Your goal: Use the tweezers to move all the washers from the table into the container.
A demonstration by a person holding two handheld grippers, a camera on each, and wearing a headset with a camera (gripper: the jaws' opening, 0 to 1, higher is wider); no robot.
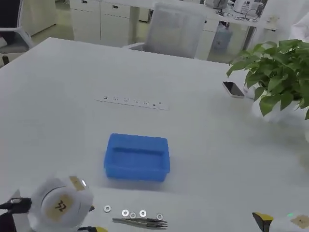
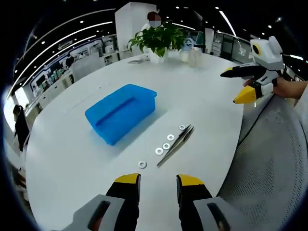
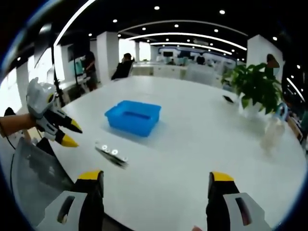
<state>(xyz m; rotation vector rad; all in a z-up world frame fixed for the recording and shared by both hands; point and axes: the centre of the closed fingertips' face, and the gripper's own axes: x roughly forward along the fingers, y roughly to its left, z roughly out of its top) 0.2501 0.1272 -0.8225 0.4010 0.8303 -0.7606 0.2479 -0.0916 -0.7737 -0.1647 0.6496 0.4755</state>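
Observation:
Several small metal washers [image 1: 125, 213] lie in a row near the table's front edge, with silver tweezers [image 1: 140, 222] flat beside them. Just behind stands the blue container [image 1: 136, 157], nothing visible inside. My left gripper [image 1: 86, 207] hovers at the front left, left of the washers, jaws apart and holding nothing. In its own view the left gripper [image 2: 159, 180] points at the washers [image 2: 159, 151], tweezers [image 2: 175, 143] and container [image 2: 121, 112]. The right gripper [image 3: 156, 176] is wide open, back from the tweezers [image 3: 111, 156]; its yellow tips [image 1: 281, 220] peek in at the lower right.
A potted plant [image 1: 280, 72] and a phone [image 1: 233, 89] sit at the far right. A flush power strip [image 1: 131, 102] lies behind the container. A chair [image 1: 174, 29] stands at the table's far edge. A clear bottle [image 3: 272, 132] stands near the plant.

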